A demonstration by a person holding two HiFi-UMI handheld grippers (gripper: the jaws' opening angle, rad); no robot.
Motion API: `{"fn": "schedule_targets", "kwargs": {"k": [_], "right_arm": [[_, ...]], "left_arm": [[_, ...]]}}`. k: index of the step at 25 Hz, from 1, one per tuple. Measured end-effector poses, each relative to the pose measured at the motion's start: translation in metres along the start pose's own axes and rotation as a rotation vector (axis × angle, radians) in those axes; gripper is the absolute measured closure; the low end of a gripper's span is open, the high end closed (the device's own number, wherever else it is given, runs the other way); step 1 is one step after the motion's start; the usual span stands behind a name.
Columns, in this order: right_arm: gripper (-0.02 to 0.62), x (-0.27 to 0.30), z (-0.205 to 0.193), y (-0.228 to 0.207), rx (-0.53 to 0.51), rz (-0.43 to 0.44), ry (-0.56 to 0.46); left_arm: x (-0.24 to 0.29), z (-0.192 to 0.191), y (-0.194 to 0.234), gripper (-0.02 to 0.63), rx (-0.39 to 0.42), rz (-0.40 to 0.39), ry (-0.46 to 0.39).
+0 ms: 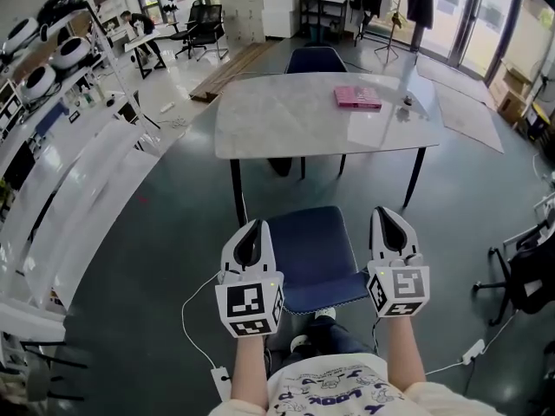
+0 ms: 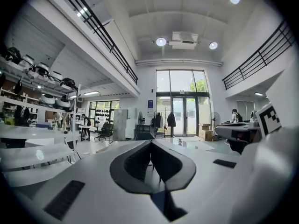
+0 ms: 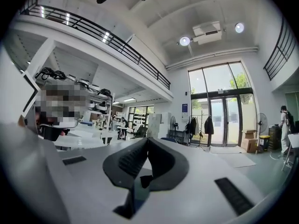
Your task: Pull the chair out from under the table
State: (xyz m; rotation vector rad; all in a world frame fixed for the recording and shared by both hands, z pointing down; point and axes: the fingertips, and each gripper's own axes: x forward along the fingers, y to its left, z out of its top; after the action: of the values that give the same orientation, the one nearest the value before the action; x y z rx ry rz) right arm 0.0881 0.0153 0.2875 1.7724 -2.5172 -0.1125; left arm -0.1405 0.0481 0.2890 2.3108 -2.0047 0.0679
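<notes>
The blue chair point(image 1: 314, 254) stands clear of the white table point(image 1: 260, 124), its seat in front of the table's near edge and just ahead of the person's knees. My left gripper point(image 1: 251, 230) hovers over the seat's left side and my right gripper point(image 1: 388, 221) over its right side. Both are raised, point level towards the table and hold nothing. In the left gripper view the left gripper point(image 2: 150, 144) has its jaws pressed together with nothing between them. The right gripper point(image 3: 146, 141) looks the same in the right gripper view.
A pink book point(image 1: 357, 98) and a small dark object point(image 1: 407, 101) lie on the table. A second blue chair point(image 1: 315, 59) stands at its far side. White shelving point(image 1: 52, 189) runs along the left, and a black office chair point(image 1: 529, 276) stands at the right.
</notes>
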Motion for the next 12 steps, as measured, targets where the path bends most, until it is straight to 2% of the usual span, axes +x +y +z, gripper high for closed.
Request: {"fn": "schedule_targets", "kwargs": {"k": [12], "right_arm": [[0.590,0.0010,0.0007,0.0053,0.009,0.009,-0.004]], "left_arm": [[-0.0009,-0.0051,0.0028,0.588,-0.001,0.013,0.010]]}}
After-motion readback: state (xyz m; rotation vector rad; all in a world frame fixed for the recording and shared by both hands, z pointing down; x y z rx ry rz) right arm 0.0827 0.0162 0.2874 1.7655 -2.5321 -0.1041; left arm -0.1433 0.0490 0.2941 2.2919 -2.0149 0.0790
